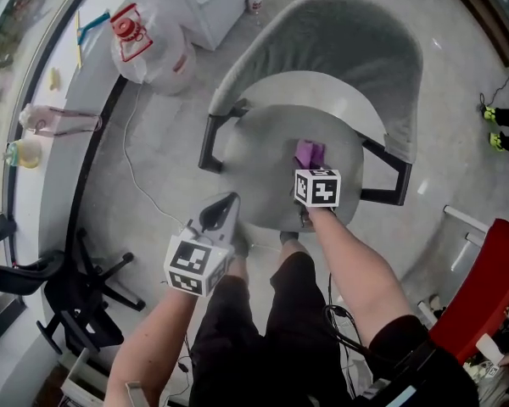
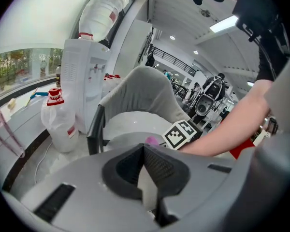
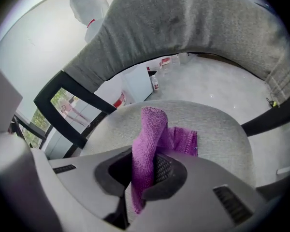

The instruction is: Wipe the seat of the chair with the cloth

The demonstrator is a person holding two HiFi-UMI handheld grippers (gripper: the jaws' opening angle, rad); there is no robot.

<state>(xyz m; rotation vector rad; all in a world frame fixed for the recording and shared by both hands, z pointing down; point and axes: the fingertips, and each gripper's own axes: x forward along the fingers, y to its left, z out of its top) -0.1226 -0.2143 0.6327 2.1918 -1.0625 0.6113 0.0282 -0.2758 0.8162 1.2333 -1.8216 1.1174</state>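
Here the right tool (image 3: 150, 164) is clamped on the purple cloth (image 3: 153, 129). Its jaws are closed on a bunched fold that stands up between them, while the rest of the cloth lies on the grey seat (image 3: 217, 124) of the chair (image 1: 356, 49). In the head view the cloth sits near the middle of the seat. The left tool (image 2: 144, 164) has its jaws pressed together with nothing between them, and it hangs near the seat's front-left edge, apart from the cloth. A large water bottle (image 1: 148, 45) stands on the floor (image 1: 153, 159) to the left of the chair.
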